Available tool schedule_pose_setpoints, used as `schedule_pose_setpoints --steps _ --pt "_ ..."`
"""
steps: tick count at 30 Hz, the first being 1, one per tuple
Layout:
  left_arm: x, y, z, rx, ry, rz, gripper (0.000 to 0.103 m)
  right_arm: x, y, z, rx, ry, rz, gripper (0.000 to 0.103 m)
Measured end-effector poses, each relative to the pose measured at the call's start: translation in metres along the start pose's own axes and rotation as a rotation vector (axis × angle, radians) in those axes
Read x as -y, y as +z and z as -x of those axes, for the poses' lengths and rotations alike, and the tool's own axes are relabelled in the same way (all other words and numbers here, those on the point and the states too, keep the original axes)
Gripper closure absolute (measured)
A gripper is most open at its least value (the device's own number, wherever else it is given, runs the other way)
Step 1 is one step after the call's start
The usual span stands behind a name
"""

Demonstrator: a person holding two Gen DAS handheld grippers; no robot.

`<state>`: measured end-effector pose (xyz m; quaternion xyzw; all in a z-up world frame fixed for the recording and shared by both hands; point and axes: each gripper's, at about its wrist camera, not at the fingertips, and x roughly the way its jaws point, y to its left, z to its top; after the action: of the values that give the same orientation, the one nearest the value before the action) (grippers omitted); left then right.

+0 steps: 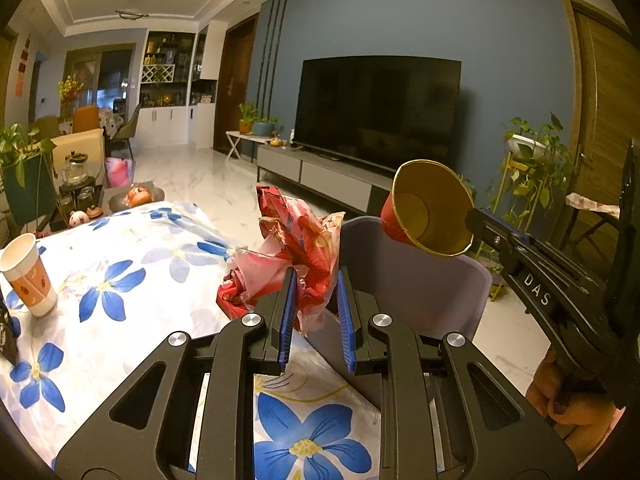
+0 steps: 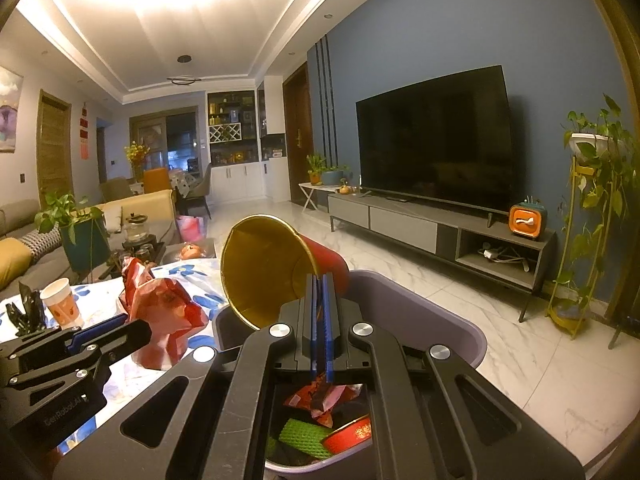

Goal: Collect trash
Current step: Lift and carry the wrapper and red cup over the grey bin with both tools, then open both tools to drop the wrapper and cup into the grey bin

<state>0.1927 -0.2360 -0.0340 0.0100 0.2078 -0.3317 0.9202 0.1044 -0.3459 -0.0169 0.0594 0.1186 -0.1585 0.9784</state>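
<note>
Two pieces in hand, not yet dropped: right tongs [image 2: 320, 312] clamped on rim of red-gold paper cup [image 2: 264, 272] above purple bin [image 2: 460, 320]; left tongs [image 1: 316, 316] gripping crumpled red wrapper [image 1: 296, 248] at counter [image 1: 120, 280] edge. Some trash already inside bin. Left on counter: white paper cup [image 1: 28, 276], black scrap [image 2: 26, 312].

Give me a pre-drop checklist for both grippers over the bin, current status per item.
1. Right gripper clamped on the rim of the red cup: ok.
2. Cup over the bin opening: ok in the right wrist view, tilted with its mouth toward the camera.
3. Left gripper shut on the crumpled red wrapper: ok, fingers pinch its lower part.
4. Wrapper over the bin: not ok, it hangs at the table edge beside the bin wall.
5. Room in the bin: ok, trash lies low inside.
6. Trash left on the table: not ok, a paper cup stands there.
</note>
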Motion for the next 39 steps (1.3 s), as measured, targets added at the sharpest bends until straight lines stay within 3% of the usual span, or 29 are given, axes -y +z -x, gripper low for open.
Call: schedule_pose_setpoints --steps 21,22,23,24,25,26,28,39 --pt "0.006 -0.003 -0.017 -0.025 -0.002 -0.018 0.082 -0.002 -0.004 -0.008 -0.014 0.0 -0.029 0.099" --pt "0.006 -0.004 -0.017 -0.026 0.004 -0.02 0.078 -0.002 -0.005 -0.008 -0.013 0.0 -0.032 0.093" --pt "0.005 -0.005 -0.018 -0.027 0.014 -0.022 0.073 0.0 -0.005 -0.008 -0.012 0.0 -0.036 0.075" --pt "0.005 -0.005 -0.019 -0.031 0.02 -0.023 0.071 0.0 -0.006 -0.007 -0.006 0.003 -0.045 0.065" --pt "0.004 -0.005 -0.02 -0.036 0.022 -0.022 0.062 0.001 -0.006 -0.007 -0.001 0.0 -0.05 0.053" --pt "0.004 -0.006 -0.021 -0.041 0.027 -0.022 0.046 0.001 -0.007 -0.006 0.004 -0.004 -0.05 0.053" --pt "0.003 -0.008 -0.019 -0.031 0.05 -0.019 0.032 0.001 -0.006 -0.006 0.002 -0.008 -0.05 0.053" --pt "-0.011 -0.009 -0.006 -0.019 0.095 0.03 0.02 0.002 -0.005 -0.004 0.005 -0.01 -0.054 0.048"
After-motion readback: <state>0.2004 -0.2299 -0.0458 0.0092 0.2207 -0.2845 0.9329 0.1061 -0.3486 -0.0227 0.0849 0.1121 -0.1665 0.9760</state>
